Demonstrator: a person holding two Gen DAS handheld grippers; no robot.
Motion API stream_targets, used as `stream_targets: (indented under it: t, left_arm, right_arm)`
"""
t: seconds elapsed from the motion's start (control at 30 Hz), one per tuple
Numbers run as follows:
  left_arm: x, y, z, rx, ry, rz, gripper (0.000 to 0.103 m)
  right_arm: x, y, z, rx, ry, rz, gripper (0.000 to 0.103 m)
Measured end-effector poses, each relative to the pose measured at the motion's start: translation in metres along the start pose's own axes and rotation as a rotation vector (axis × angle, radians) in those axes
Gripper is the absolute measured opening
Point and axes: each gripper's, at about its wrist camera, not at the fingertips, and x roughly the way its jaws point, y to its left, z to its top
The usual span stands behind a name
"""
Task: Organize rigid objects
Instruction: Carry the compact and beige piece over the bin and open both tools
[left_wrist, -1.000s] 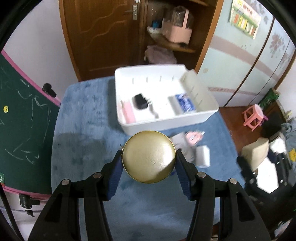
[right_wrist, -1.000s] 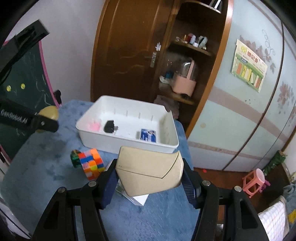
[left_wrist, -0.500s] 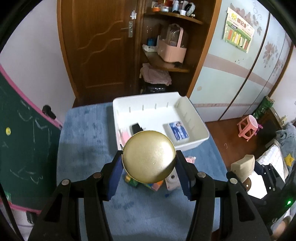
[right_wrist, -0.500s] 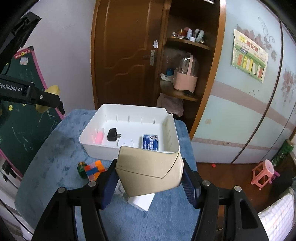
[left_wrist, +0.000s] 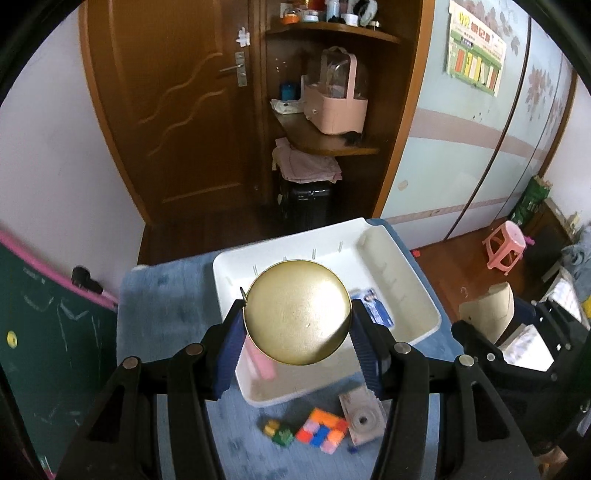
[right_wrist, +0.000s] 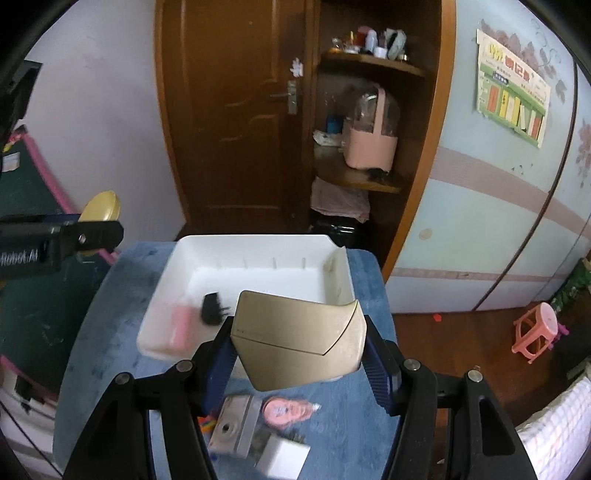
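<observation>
The round gold tin (left_wrist: 297, 317) is sitting pinched in the left claw (left_wrist: 297, 332), hanging above the white bin (left_wrist: 402, 266) and hiding much of its floor. The right claw (right_wrist: 299, 354) is pinching a gold box (right_wrist: 299, 343), covering the bin's near rim. Near the desk's front edge, a blurred cube (left_wrist: 323, 430) and a grey camera-like thing (right_wrist: 232, 430) are lying.

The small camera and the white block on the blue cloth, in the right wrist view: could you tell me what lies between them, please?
Nothing clear: in the right wrist view, only a dark, blurred strip separates the small camera from the white block; the blue cloth lies beyond.
</observation>
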Motion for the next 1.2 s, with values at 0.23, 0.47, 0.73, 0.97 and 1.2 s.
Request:
stream_targets:
  t: [0.23,0.47,0.73,0.97,1.2]
  left_arm:
    - [0.064,-0.001,0.019,0.009,0.057,0.004,0.059]
    - [0.123,-0.003,0.025,0.009,0.115,0.017,0.059]
    - [0.173,0.002,0.017,-0.020,0.194,0.023,0.059]
    - [0.198,0.002,0.009,-0.015,0.237,0.035,0.059]
    - [0.216,0.003,0.004,-0.029,0.274,0.031,0.059]
  right_arm:
    - [0.058,0.005,0.022,0.024,0.073,-0.013,0.063]
    - [0.114,0.012,0.022,0.036,0.162,-0.022,0.063]
    - [0.160,0.018,0.009,0.045,0.249,-0.020,0.063]
    - [0.184,0.020,-0.002,0.049,0.306,-0.014,0.063]
    - [0.201,0.022,-0.010,0.043,0.345,-0.010,0.063]
